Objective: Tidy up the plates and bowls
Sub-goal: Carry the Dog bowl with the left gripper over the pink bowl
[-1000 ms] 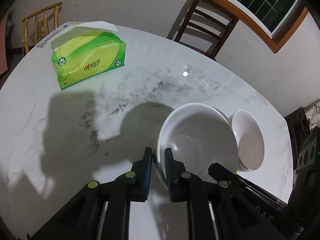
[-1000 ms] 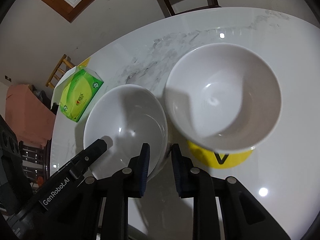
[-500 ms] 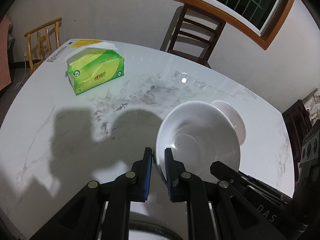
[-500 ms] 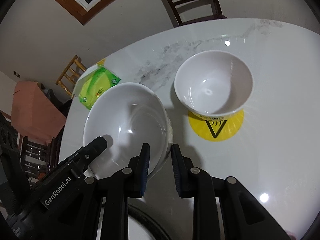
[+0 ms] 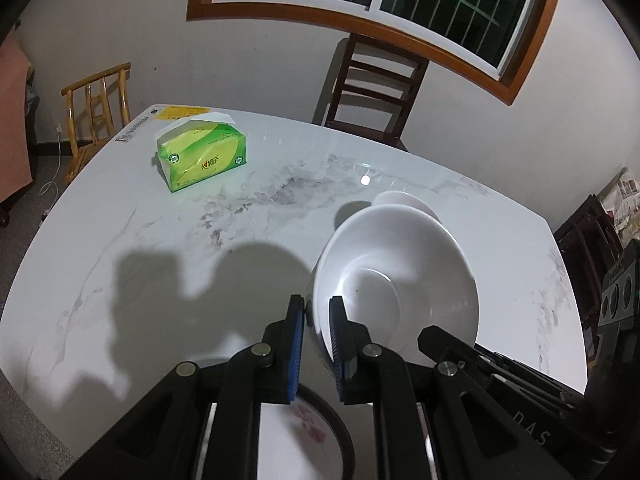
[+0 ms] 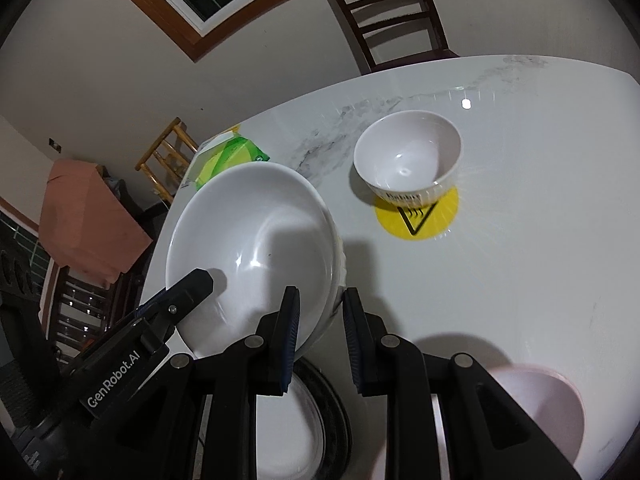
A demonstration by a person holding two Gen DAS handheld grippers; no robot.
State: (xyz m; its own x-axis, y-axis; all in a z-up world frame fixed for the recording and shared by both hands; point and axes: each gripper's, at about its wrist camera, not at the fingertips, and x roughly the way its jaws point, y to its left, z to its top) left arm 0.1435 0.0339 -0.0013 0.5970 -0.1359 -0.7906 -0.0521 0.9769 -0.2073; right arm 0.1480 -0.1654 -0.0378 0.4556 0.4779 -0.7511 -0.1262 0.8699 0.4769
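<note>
Above the marble table (image 5: 120,240), clamped at opposite rims by left gripper (image 5: 317,322) and right gripper (image 6: 320,316): large white bowl (image 5: 400,280), seemingly lifted clear; small bowl (image 6: 408,160) on yellow coaster (image 6: 418,220).

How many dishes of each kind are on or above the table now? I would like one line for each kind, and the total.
Large white bowl, gripped at its rim by both claws: 1
Small white bowl on the yellow sticker: 1
Pink bowl at the near edge: 1
Dark-rimmed plate under the claws: 1
Total: 4 dishes
</note>
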